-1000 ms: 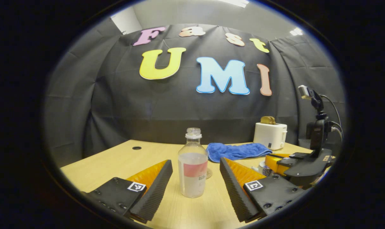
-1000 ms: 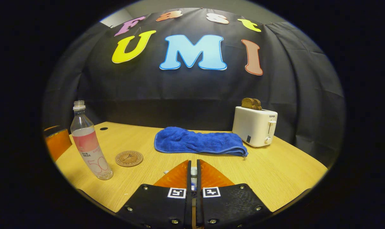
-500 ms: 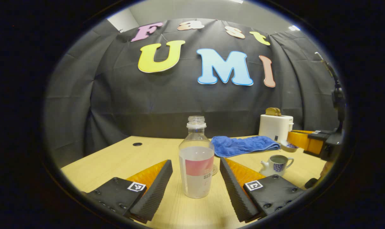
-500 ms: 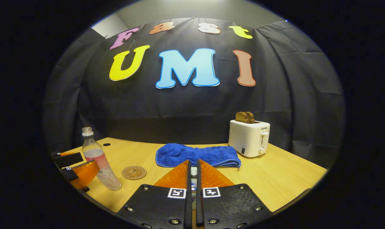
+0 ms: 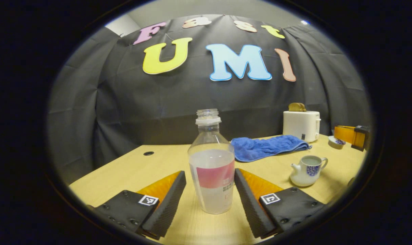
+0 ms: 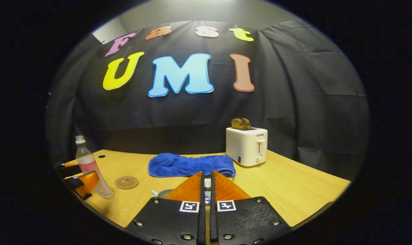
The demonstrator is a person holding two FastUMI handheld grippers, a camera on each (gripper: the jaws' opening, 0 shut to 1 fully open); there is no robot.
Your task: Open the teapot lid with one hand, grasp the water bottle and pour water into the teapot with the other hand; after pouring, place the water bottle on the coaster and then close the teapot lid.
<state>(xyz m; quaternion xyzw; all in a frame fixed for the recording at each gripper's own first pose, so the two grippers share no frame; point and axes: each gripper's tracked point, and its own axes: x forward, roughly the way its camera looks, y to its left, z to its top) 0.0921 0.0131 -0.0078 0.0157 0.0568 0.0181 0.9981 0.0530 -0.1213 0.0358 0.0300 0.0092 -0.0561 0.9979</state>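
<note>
On the desk, left gripper view:
Left tongs (image 5: 210, 185): apart, one finger each side of bottle; right finger looks at or v. near the label, left finger has a gap.
Bottle (image 5: 212, 166): upright on desk (image 5: 124, 170), no cap, part full, pink label.
Teapot (image 5: 306, 170): to the right, lid off, liquid inside, spout pointing left, handle right.
Lid (image 5: 335, 142): far right, held up off the desk at the tip of right tongs (image 5: 345, 135), well apart from teapot.
Towel (image 5: 267, 147): blue, behind the teapot.
Toaster (image 5: 301, 125): white, toast in slot, back right by the towel.

At the desk's near edge, right gripper view:
Right tongs (image 6: 207, 185): fingers nearly together, clamped on lid knob (image 6: 207, 184) between them.
Teapot (image 6: 162, 193): rim just left of the tongs, below.
Bottle (image 6: 90, 167): far left, between the left tongs' fingers (image 6: 80, 182).
Coaster (image 6: 127, 182): round, flat, just right of bottle, bare.
Towel (image 6: 188, 165): mid desk.
Toaster (image 6: 246, 145): right of towel.
</note>
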